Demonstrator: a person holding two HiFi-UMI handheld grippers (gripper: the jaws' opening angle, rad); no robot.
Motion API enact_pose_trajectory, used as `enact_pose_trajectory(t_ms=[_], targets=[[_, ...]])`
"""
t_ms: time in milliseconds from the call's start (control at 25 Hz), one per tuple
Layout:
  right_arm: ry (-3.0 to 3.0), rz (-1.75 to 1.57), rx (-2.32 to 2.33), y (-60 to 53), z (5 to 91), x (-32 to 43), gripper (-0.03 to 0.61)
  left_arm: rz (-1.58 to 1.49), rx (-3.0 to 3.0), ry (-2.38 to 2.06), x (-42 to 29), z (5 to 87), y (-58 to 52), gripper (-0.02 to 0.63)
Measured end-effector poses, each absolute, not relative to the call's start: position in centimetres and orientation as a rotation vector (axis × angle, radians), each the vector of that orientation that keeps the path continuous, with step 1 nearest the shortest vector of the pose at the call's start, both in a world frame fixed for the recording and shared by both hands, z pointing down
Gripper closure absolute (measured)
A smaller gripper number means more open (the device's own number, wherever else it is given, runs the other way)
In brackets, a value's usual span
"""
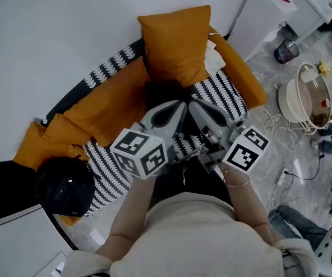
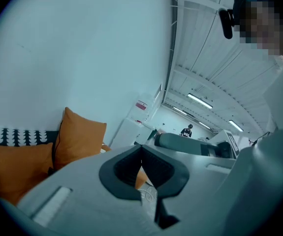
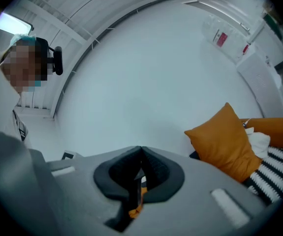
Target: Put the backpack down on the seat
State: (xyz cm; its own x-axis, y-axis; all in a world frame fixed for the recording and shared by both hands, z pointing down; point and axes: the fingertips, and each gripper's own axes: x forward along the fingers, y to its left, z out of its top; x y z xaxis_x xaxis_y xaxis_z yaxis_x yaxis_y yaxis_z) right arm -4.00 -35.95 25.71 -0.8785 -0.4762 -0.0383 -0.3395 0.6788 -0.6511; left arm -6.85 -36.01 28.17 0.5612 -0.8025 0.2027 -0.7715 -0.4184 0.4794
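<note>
Black backpack (image 1: pixel 62 186) low at the left of the head view, slumped on what looks like the left end of the striped seat (image 1: pixel 105 172), orange upholstery (image 1: pixel 38 146) just beside it. Underside hidden, so no telling how squarely settled. No strap visibly leading from it to either tool.

At the centre of the head view, left gripper (image 2: pixel 141 151) and right gripper (image 3: pixel 141 152) side by side, well apart from the bag, over the middle of the seat, pointing toward the orange cushion (image 1: pixel 174 42) at top centre. Both pairs of jaws closed pad to pad in their own views, only slivers of orange fabric showing through the gap below the tips. Clamped on nothing.

Judged from this: bag already down, set-down step at its close. To finish well:
- Keep both tools high and clear of the bag and of any loose strap.
- Look to the lower left and check for a lean toward the seat's end next to the black panel (image 1: pixel 7 195).
- If tipping, nudge the bag inward onto the stripes rather than lifting again by one strap.

Main risk: a slide off that end onto the floor (image 1: pixel 90 232).
</note>
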Motion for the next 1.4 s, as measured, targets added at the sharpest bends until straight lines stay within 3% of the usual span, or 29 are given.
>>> enact_pose_trajectory(t_ms=[520, 1400], targets=[[2.762, -0.830, -0.588, -35.3, 21.8, -4.7, 0.575, -0.091, 2.307, -1.323, -8.2, 25.3, -34.9, 0.606], [2.838, -0.810, -0.551, -34.6, 22.3, -6.4, 0.575, -0.040, 2.326, -1.361, -8.6, 25.4, -34.6, 0.607]])
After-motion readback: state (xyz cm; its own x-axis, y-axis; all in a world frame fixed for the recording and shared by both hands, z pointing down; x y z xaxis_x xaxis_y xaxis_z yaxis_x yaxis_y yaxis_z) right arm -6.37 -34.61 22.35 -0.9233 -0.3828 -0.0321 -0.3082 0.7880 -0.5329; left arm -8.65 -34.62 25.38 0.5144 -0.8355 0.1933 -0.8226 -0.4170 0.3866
